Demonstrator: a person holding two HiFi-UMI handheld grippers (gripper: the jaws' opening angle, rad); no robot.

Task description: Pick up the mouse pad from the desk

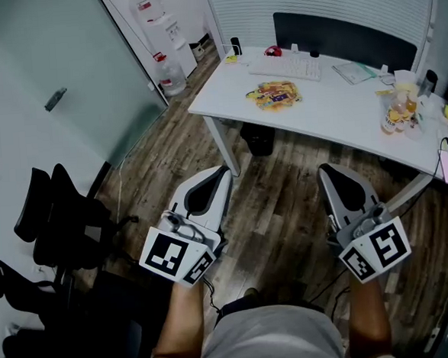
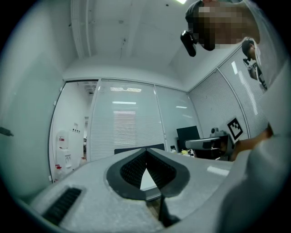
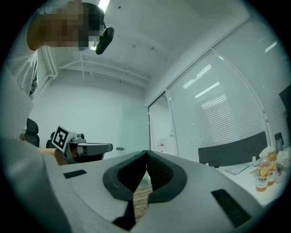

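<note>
The mouse pad (image 1: 274,95) is a colourful printed mat lying flat on the white desk (image 1: 334,117), just in front of the keyboard (image 1: 286,67). Both grippers hang over the wooden floor, short of the desk's near edge and well apart from the pad. My left gripper (image 1: 225,169) (image 2: 146,152) is shut, with nothing between its dark ribbed pads. My right gripper (image 1: 324,167) (image 3: 147,154) is likewise shut and empty. Each points toward the desk, nearly level.
A dark monitor (image 1: 344,40) stands at the desk's back. Bottles (image 1: 399,112) and small clutter crowd its right end. A black bin (image 1: 258,139) sits under the desk. Black chairs (image 1: 59,224) stand at left, a water dispenser (image 1: 160,26) by the glass partition.
</note>
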